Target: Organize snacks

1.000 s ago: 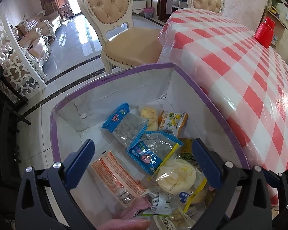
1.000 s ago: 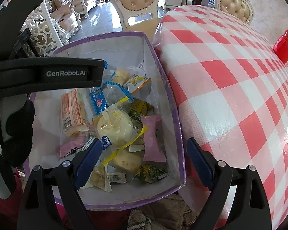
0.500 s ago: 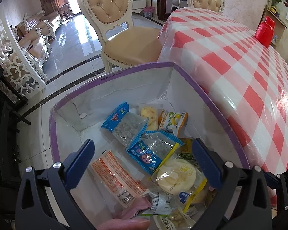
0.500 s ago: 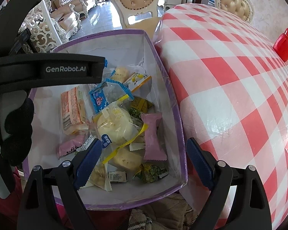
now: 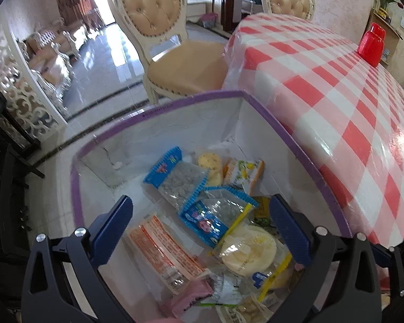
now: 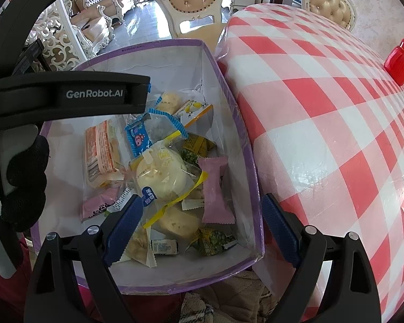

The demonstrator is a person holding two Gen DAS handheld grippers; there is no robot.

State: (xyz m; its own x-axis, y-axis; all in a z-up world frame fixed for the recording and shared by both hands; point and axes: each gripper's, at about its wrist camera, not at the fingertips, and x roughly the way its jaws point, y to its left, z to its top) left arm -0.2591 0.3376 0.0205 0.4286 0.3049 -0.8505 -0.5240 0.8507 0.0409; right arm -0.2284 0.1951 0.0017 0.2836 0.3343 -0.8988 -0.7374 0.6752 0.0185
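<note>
Red-checked tablecloth (image 6: pixel 323 123) lies bare beside the purple-rimmed box (image 6: pixel 233 113), whose rim touches the table edge. Snacks (image 6: pixel 161 172) heap inside. Left gripper (image 5: pixel 202 226) and right gripper (image 6: pixel 199 223) hover above, fingers spread, empty. Cream chair (image 5: pixel 172 53) stands beyond.

A table covered by a glossy red-and-white checked plastic cloth (image 6: pixel 323 123) is seen; a red plastic lidded container (image 6: pixel 398 62) is set at its far edge.

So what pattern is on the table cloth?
Red and white checks on the tablecloth, seen best from the right wrist view.
</note>
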